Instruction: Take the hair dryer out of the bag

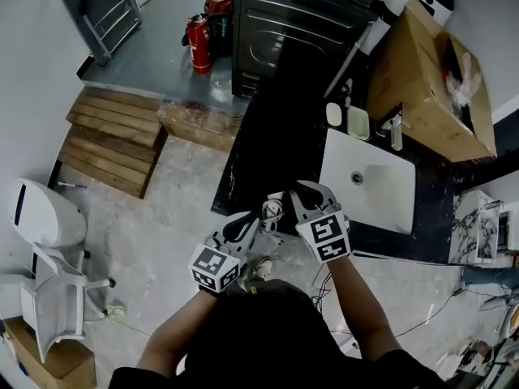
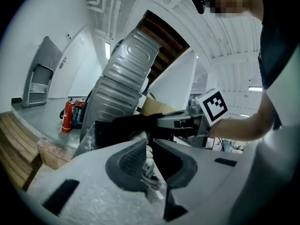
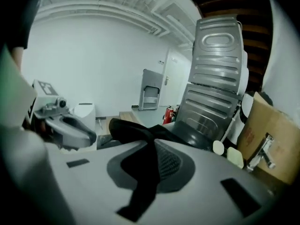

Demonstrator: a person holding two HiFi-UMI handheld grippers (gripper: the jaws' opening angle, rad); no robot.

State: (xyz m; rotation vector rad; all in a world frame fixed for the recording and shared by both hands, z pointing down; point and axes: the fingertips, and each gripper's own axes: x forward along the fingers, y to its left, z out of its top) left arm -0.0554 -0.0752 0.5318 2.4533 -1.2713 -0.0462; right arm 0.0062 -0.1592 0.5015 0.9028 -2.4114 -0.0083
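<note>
Plainly at work at the black stone counter (image 1: 259, 128), on the left side of the white rectangular sink basin (image 1: 381, 193). Holds both tools close together just off that basin's near left corner, above the counter's front edge.

Clenches the right gripper (image 3: 152, 149) on a strip of the black fabric bag (image 3: 131, 128) — cloth pinched between the ribbed pads and trailing down past them. Presses the left gripper (image 2: 149, 144) fully together, tips right at the bag's near edge; cannot tell whether any cloth is caught there. Glimpses a whitish, laced-looking thing (image 2: 149, 168) through the slit behind those tips, too close and blurred to name.

Carries the bag between the two tools, left of the basin. Cannot place the hair dryer — sees only the bag's dark cloth.

At the basin's far edge: a chrome tap (image 1: 396, 132) and two small pale dishes (image 1: 358, 122). Beyond the basin's far right corner: a brown cardboard box (image 1: 422, 79). Beyond its far left: a dark grey ribbed metal cabinet (image 1: 300, 23), with two red fire extinguishers (image 1: 201, 39) further left on the floor. Well to the left of the basin, past the counter: a slatted wooden platform (image 1: 109, 140).
</note>
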